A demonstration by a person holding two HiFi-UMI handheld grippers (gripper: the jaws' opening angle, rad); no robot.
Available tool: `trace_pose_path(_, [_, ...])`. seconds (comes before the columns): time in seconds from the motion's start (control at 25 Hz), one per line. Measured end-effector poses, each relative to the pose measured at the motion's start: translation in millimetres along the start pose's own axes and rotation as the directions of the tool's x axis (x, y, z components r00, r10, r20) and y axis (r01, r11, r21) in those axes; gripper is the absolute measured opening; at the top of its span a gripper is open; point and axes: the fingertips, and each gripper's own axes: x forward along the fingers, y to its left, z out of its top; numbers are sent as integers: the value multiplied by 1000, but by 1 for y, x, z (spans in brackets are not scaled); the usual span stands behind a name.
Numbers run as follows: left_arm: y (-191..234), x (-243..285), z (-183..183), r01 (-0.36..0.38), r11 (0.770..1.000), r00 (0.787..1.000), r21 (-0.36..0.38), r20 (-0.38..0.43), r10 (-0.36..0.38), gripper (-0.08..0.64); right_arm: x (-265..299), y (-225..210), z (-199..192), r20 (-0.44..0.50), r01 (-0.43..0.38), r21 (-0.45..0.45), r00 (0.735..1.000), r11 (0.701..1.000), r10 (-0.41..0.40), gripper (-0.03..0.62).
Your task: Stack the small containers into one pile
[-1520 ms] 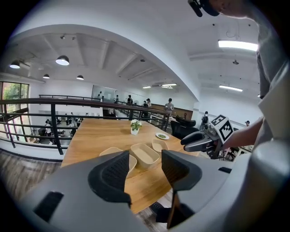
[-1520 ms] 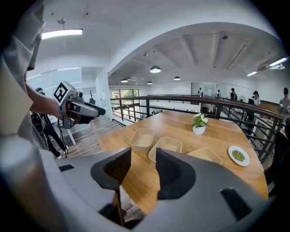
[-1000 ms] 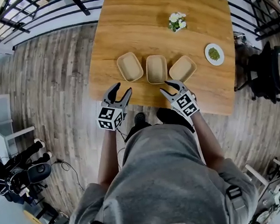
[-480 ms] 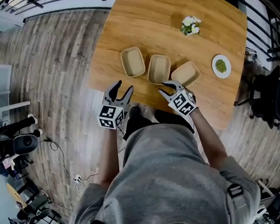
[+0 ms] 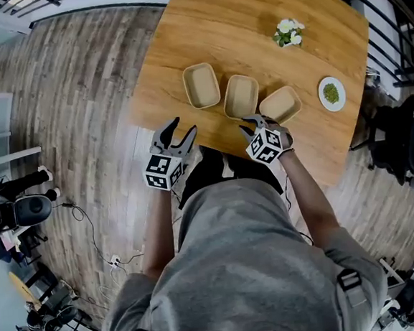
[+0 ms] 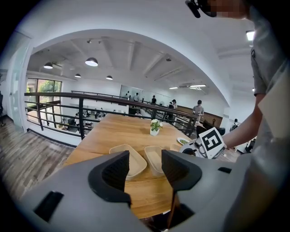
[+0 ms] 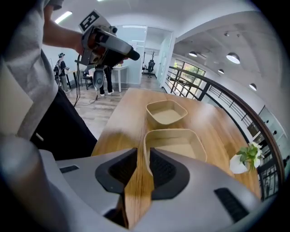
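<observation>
Our right gripper had dropped toward the table from short of the row. Its jaws had just been closing and stood narrow round the near wall of the middle container, not yet clamped. The first lift looked close, though all three containers sat side by side, unstacked. Our left gripper hovered open and empty.

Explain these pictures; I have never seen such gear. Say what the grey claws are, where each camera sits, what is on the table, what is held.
A person holds a grey two-jaw gripper in each hand. One picture looks down from a head camera; the others ride on the grippers. The brown wooden table bears three beige rectangular containers, a white flower pot and a white plate of green bits. The left gripper is open and empty. The right gripper, its jaws just closing, straddles the wall of one container, not yet pinching.
</observation>
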Motion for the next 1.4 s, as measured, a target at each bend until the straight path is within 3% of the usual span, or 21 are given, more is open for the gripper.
trace_pose_path(0.2, [11, -2, -4, 50, 999, 999, 15, -11, -50, 235, 19, 1, -6, -102, 14, -71, 995, 997, -22, 80])
trace_pose_path(0.68, [35, -2, -7, 127, 991, 991, 30, -40, -126, 235, 44, -1, -16, -221, 31, -70, 974, 997, -46, 61])
trace_pose_path(0.76, [41, 0, -7, 134, 990, 990, 35, -48, -133, 235, 49, -4, -16, -233, 39, -88, 971, 995, -58, 29])
trace_pose_path(1.4, [65, 4, -7, 167, 986, 986, 27, -13, -167, 235, 40, -20, -1, -244, 130, -159, 955, 979, -167, 21])
